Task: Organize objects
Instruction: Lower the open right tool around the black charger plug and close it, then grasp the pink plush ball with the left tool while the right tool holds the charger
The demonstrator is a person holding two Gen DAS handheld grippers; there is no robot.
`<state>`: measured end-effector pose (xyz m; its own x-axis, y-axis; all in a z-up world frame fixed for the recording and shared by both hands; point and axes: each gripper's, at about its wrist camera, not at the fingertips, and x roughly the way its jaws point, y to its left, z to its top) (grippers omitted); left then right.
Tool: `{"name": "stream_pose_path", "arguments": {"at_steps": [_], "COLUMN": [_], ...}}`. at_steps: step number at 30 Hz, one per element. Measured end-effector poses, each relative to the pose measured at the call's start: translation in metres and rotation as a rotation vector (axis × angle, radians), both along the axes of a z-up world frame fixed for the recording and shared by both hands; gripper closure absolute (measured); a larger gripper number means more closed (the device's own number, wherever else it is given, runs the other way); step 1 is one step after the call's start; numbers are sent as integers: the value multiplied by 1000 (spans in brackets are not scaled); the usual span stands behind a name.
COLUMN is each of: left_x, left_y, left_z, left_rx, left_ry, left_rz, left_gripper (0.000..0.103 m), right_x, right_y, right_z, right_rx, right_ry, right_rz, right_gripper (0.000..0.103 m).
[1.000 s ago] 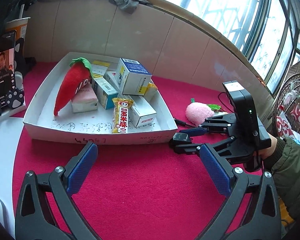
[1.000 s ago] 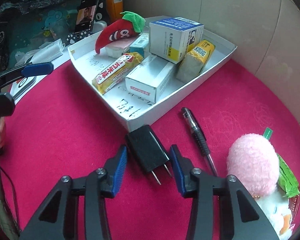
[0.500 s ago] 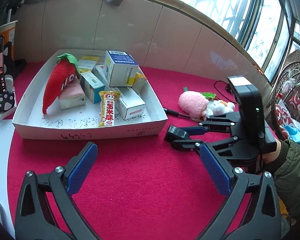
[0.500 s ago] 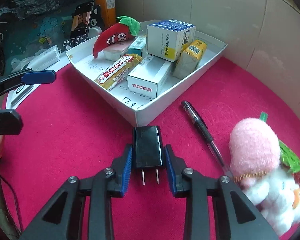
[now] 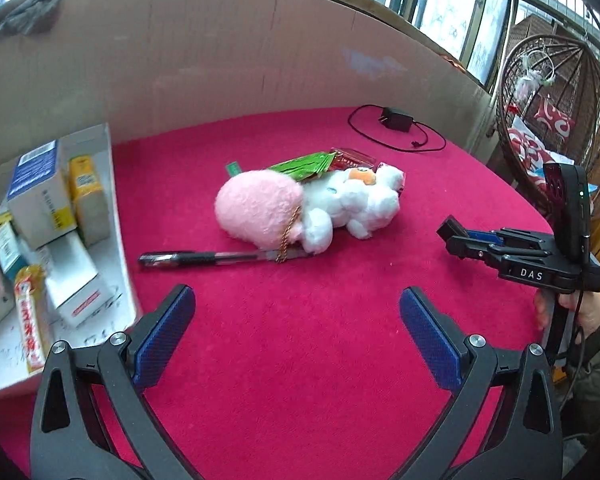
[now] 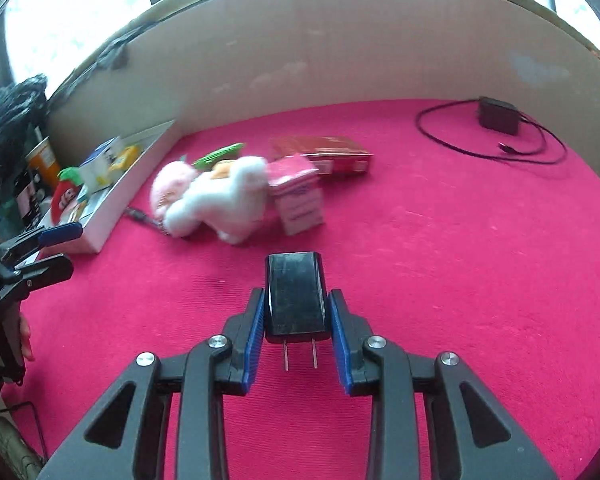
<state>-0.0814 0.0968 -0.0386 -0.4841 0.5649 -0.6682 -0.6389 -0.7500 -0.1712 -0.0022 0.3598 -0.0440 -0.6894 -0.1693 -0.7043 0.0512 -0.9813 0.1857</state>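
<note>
Both views swung right since earlier frame; white tray (image 5: pixel 112 200) now at far left, right gripper (image 6: pixel 296 316) carried off from tray corner, its jaws closed further, now pinching black plug adapter (image 6: pixel 294 296)

Red tabletop (image 5: pixel 300 340) bare under adapter; adapter lifted, long axis along fingers, prongs toward camera

Tray lies up-left of right gripper, plush toy (image 6: pixel 216 200) and pen (image 5: pixel 220 258) between

Left gripper (image 5: pixel 296 332) nearer tray, jaws spread, empty, tilted down toward pen

Judgement: adapter must travel left to reach tray
</note>
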Motion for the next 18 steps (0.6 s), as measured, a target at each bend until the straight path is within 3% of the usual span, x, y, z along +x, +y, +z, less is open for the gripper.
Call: {"name": "stream_pose_path", "arguments": {"at_steps": [6, 9, 13, 16, 18], "left_x": [-71, -98, -110, -106, -108], "left_y": [19, 26, 38, 52, 52], "left_z": [10, 6, -10, -21, -23], "left_rx": [-14, -60, -86, -120, -96], "left_ry": [-47, -77, -142, -142, -141], "left_rz": [141, 191, 171, 146, 163], "left_gripper": [0, 0, 0, 0, 0], "right_x": [3, 4, 3, 2, 1], "right_y": [14, 21, 33, 39, 40], "right_z": [-3, -5, -10, -14, -14], "right_rx": [-87, -133, -200, -239, -248], "right_ry": [20, 17, 3, -11, -13], "right_rz": [-12, 1, -4, -17, -18], "right_gripper": [72, 72, 72, 72, 72]}}
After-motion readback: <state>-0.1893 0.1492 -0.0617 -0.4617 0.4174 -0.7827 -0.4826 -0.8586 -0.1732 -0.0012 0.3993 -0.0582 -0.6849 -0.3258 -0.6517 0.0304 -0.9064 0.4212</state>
